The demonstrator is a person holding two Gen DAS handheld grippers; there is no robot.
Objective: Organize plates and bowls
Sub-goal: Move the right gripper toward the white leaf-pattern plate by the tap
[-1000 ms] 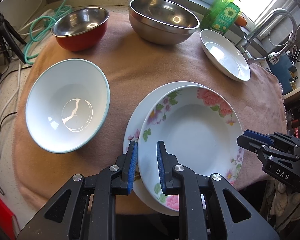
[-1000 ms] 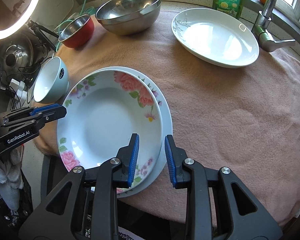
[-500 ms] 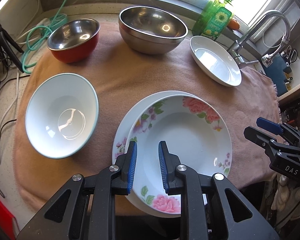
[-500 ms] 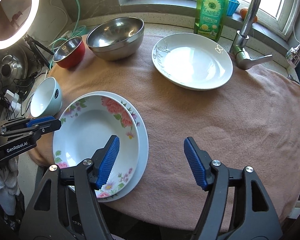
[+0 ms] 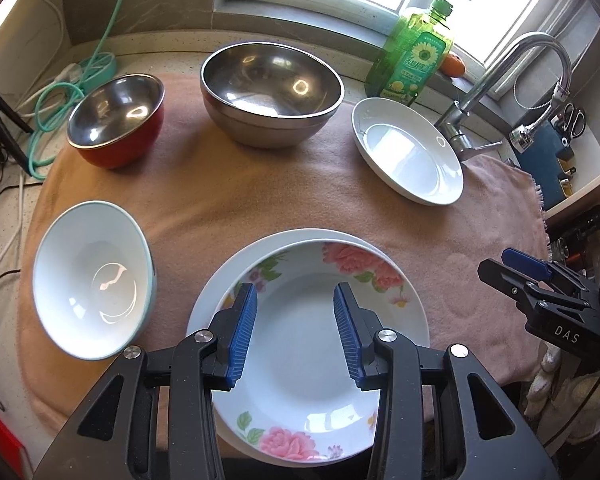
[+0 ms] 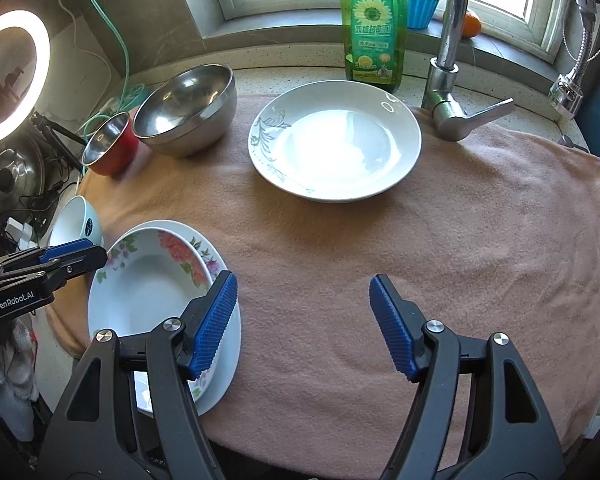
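Both the left gripper [image 5: 295, 330] and right gripper [image 6: 303, 326] hang empty, jaws just parted, the floral plate [image 5: 320, 344] stacked at the cloth's [image 6: 420, 260] near edge, white plate [image 6: 336, 142] and bowls unsorted.

1. floral plate [image 5: 316, 344]: deep, pink roses on the rim, nested upright in a plain white plate [image 5: 220, 280] at the near edge of the cloth.
2. white bowl [image 5: 88, 280]: teal rim, tilted, left of the stack.
3. red bowl [image 5: 116, 120]: steel inside, upright, far left.
4. steel bowl [image 5: 272, 92]: large, upright, just beside the red one.
5. white deep plate [image 6: 336, 140]: grey leaf print on its rim, far right, well apart from the stack.
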